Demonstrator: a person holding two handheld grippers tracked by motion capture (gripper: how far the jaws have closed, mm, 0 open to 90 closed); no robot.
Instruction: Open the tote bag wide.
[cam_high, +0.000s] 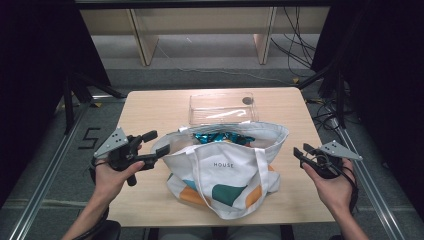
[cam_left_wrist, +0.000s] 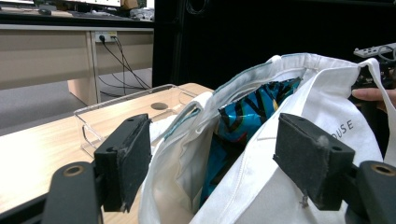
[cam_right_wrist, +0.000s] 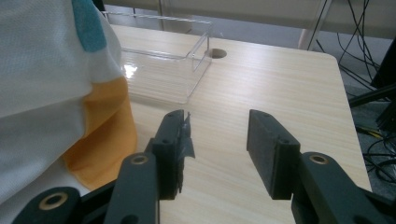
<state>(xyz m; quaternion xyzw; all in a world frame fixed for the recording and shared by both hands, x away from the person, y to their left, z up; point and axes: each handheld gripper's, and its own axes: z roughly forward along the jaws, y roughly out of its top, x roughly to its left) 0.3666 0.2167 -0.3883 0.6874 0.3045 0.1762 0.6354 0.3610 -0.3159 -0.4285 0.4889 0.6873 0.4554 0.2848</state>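
Tote bag (cam_high: 227, 167) (both hand-held grippers apart)

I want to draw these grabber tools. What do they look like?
Each gripper, left and right, is black, with two flat, rough-faced jaws on arms with brass-coloured rings. A grey three-cornered plate with small holes sits on top of each. A black cable loops by the right wrist. The forearms are bare; no sleeves.
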